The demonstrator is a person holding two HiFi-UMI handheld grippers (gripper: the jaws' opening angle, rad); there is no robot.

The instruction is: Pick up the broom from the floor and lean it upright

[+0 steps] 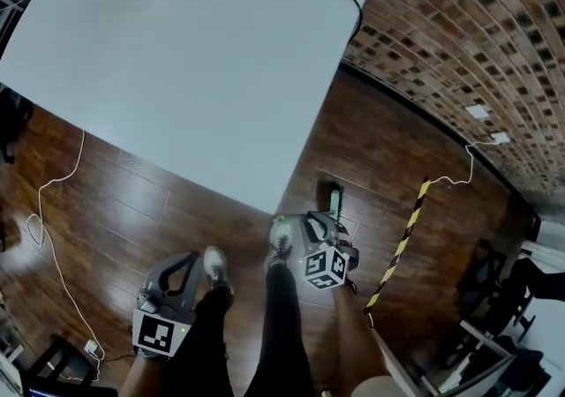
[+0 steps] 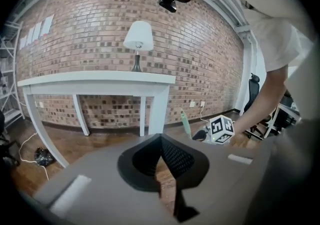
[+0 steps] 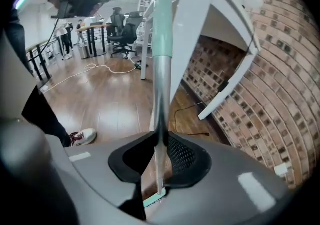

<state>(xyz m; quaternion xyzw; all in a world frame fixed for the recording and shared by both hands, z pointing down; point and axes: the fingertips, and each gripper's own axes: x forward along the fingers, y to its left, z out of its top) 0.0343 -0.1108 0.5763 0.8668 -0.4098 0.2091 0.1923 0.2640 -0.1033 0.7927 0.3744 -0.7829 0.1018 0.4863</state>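
Here, slim silver broom [image 3: 159, 94], mint-green grip.

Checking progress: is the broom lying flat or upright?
Roughly upright: the right gripper is shut on the broom, grip end up, brush head down.

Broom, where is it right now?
In the right gripper view, the broom is clamped in the jaws of the right gripper, on the person's right, beside the white table.
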